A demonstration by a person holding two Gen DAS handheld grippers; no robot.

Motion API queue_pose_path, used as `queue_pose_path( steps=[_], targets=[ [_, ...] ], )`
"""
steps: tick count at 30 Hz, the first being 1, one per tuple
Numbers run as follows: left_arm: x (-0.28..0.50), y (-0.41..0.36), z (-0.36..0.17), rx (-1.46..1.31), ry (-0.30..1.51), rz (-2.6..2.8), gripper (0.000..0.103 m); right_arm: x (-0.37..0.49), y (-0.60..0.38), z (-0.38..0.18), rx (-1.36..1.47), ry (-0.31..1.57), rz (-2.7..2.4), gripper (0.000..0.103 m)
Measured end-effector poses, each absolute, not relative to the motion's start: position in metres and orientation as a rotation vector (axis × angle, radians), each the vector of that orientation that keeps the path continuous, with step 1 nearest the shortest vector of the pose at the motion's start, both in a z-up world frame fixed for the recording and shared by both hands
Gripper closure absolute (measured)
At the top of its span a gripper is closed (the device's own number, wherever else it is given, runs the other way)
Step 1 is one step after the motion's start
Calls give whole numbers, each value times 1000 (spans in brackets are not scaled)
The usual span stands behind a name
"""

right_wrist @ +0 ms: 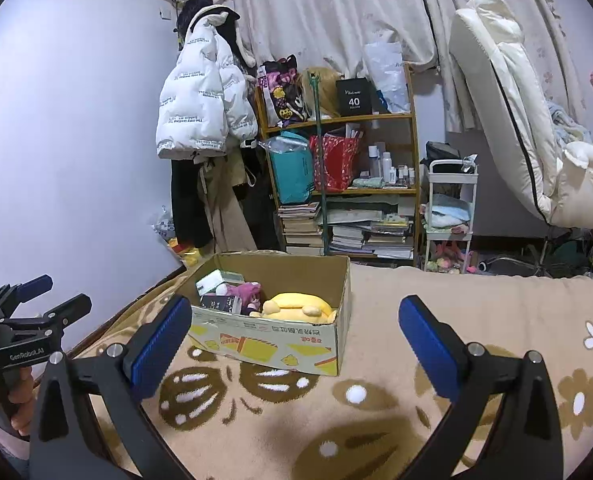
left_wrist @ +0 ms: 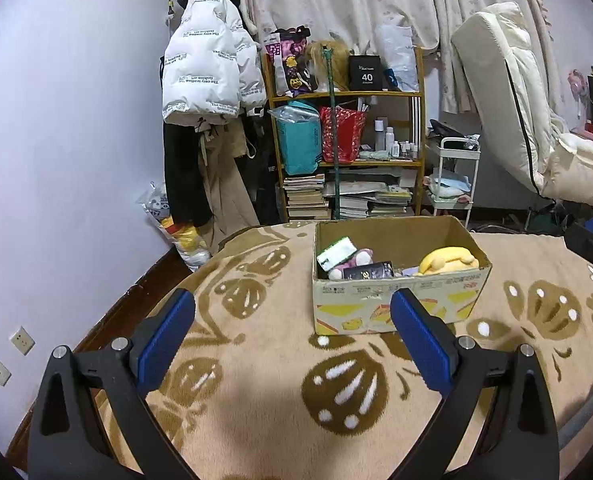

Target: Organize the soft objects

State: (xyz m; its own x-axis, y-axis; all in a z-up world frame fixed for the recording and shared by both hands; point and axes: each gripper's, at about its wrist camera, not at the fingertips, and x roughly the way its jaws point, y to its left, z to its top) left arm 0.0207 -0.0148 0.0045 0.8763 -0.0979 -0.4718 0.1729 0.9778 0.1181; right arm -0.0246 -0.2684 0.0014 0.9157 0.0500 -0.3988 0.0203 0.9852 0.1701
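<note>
Your left gripper [left_wrist: 292,300] is hovering over the beige patterned blanket [left_wrist: 256,392] with its blue-padded jaws spread wide and nothing between them. Same deal with your right gripper [right_wrist: 294,306]: jaws wide apart, empty, sitting above the blanket too.

The cardboard box [left_wrist: 396,300] sits on the blanket just ahead of both grippers, open at the top. Inside, your yellow plush [left_wrist: 448,261] lies against the right end, and a pink plush [left_wrist: 356,258] sits toward the left, next to a white-and-green packet [left_wrist: 336,254] and a small black box [left_wrist: 368,271] (there's more stuff under them, too jumbled to tell what).

From the right wrist view you can see your left gripper off to the left side, with your hand [right_wrist: 18,404] wrapped round its handle. Behind the box stand a cluttered wooden shelf [left_wrist: 348,98] and a white puffer jacket [left_wrist: 208,64] hanging on the wall.
</note>
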Motion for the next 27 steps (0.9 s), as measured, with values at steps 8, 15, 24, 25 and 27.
queue_pose_path(
  steps=[8,15,24,25,27],
  targets=[
    [14,-20,0,167,471,-163,6,-30,-268,-1,159,413,-19,0],
    [21,-27,-7,177,481,-178,6,-26,-269,-6,143,432,-26,0],
    [36,-30,-18,166,521,-171,6,-17,-274,-13,122,456,-44,0],
    [37,-30,-19,162,524,-171,6,-15,-273,-13,121,457,-47,0],
    [38,-29,-20,160,527,-168,6,-14,-275,-14,122,454,-53,0]
  ],
)
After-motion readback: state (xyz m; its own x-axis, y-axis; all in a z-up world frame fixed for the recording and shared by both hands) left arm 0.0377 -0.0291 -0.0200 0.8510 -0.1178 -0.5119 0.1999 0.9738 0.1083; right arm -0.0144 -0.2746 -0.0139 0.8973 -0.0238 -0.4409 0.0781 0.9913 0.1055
